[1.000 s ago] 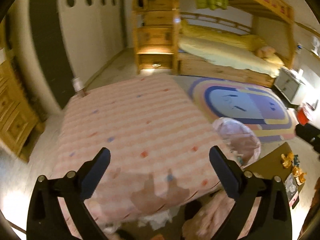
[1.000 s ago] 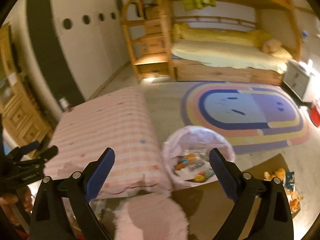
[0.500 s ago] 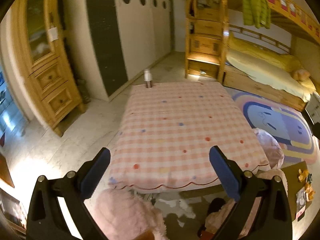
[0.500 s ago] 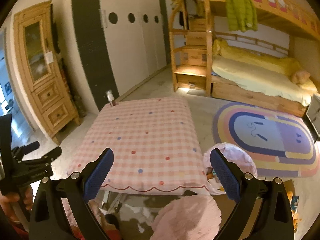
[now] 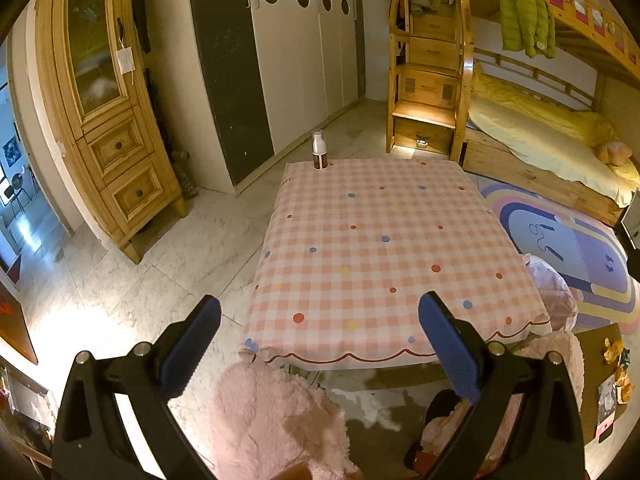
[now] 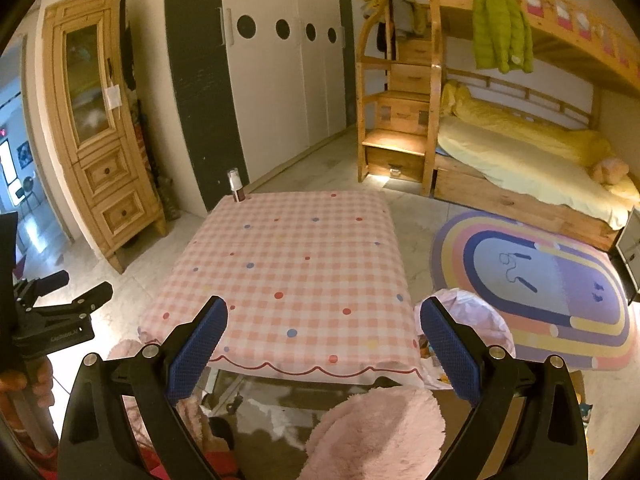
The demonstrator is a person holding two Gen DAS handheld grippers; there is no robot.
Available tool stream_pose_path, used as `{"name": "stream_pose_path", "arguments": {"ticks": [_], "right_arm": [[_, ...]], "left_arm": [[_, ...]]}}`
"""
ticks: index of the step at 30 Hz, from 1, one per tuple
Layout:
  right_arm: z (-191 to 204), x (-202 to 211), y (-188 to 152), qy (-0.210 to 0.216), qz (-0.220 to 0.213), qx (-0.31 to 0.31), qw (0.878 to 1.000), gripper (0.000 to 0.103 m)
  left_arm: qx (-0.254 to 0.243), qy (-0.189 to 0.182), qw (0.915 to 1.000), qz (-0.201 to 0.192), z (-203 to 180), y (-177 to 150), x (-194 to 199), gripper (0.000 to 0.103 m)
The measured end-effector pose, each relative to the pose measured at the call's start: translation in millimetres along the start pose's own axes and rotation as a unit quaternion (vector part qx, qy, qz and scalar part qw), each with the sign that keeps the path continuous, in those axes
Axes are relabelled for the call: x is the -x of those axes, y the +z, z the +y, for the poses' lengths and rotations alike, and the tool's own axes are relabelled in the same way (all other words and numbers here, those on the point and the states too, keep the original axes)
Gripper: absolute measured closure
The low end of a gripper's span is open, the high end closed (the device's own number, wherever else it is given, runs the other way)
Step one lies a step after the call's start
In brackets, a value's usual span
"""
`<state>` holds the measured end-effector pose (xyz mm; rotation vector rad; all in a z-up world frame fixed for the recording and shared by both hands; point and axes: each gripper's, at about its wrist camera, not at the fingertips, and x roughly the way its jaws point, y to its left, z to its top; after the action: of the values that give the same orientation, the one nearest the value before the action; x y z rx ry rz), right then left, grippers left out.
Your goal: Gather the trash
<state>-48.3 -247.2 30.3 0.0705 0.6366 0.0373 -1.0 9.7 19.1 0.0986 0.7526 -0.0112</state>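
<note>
Left claw (image 5: pixel 318 320), right claw (image 6: pixel 322 322) — both wide apart, empty. Table (image 5: pixel 380 240): one bottle (image 5: pixel 319 156) at far corner. Lined bin (image 6: pixel 468 320) beside table — holds wrappers; collection seemingly near done.

pink checked tablecloth (image 5: pixel 372 248) with coloured dots, rainbow rug (image 6: pixel 552 280), green jacket (image 6: pixel 500 28)

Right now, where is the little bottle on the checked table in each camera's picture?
Left wrist view: the small bottle stands upright at the table's far left corner, just above picture centre.
Right wrist view: the same bottle is on that far left corner, left of centre.
Shared landmark: the pink checked tablecloth.
</note>
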Motion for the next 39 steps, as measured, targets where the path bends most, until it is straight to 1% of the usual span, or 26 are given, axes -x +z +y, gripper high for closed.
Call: {"name": "stream_pose_path", "arguments": {"ticks": [39], "right_arm": [[1.6, -2.3, -2.5, -0.008, 0.006, 0.001, 1.0, 0.007]], "left_arm": [[-0.005, -0.003, 1.0, 0.002, -3.6, -0.2, 0.3, 0.007]]}}
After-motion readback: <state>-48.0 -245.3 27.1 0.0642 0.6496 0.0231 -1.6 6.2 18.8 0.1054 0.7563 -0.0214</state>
